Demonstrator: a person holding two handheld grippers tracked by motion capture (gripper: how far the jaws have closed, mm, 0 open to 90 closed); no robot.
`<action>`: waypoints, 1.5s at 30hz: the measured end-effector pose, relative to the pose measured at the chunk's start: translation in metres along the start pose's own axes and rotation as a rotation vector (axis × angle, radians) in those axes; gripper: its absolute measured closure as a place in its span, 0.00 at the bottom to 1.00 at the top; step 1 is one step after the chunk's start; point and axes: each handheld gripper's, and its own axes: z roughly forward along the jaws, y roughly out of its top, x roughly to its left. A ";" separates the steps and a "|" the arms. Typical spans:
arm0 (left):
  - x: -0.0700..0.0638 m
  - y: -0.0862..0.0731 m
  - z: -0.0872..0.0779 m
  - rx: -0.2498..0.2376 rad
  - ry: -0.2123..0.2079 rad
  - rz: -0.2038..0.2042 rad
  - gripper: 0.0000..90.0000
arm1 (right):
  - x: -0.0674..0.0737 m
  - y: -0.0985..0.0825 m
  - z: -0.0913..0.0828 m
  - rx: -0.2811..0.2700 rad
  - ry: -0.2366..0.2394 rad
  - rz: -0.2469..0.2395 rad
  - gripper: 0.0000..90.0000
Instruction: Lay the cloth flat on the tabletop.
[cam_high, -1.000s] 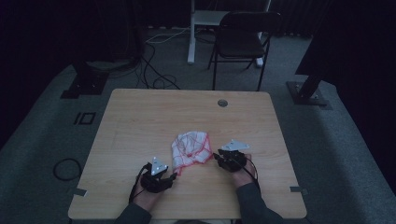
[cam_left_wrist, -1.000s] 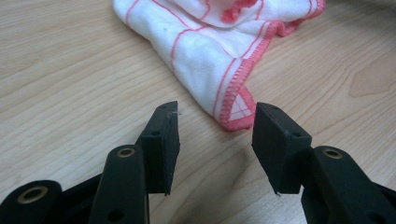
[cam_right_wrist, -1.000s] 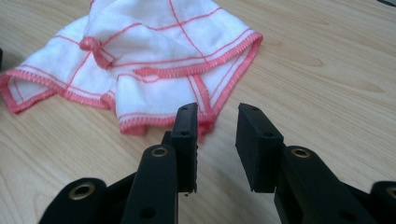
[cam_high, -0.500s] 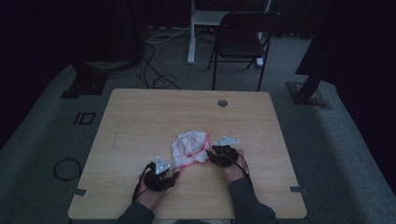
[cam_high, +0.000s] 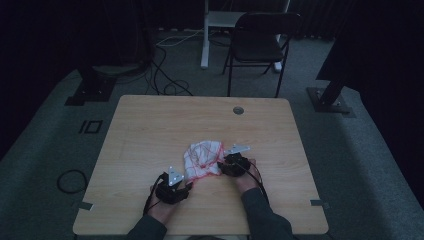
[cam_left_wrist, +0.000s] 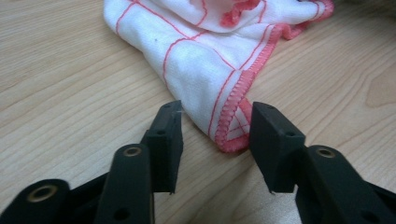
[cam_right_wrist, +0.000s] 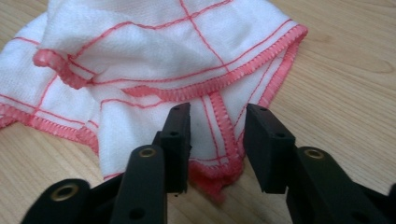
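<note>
Crumpled white cotton cloth with red grid lines and red stitched hem (cam_high: 203, 159) lies mid-table on the light wooden table (cam_high: 150, 130); left gripper (cam_left_wrist: 212, 135), jaws spread and just closing, straddles its near corner unpinched, while right gripper (cam_right_wrist: 217, 135), jaws apart, brackets the opposite hem corner.

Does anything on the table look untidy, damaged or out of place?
Only the cloth: it lies crumpled and bunched near the table's front edge, its red hems folded over each other. No tear or spill shows.
</note>
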 end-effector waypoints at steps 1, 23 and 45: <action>0.000 0.000 0.000 0.002 0.002 -0.002 0.68 | 0.000 0.000 0.000 0.001 0.004 -0.001 0.75; 0.009 0.000 -0.005 0.020 0.012 -0.009 0.95 | -0.002 0.003 -0.019 -0.053 -0.030 -0.042 0.93; 0.016 0.013 -0.028 -0.054 0.079 0.006 0.95 | -0.003 0.008 -0.043 -0.106 -0.011 -0.050 0.95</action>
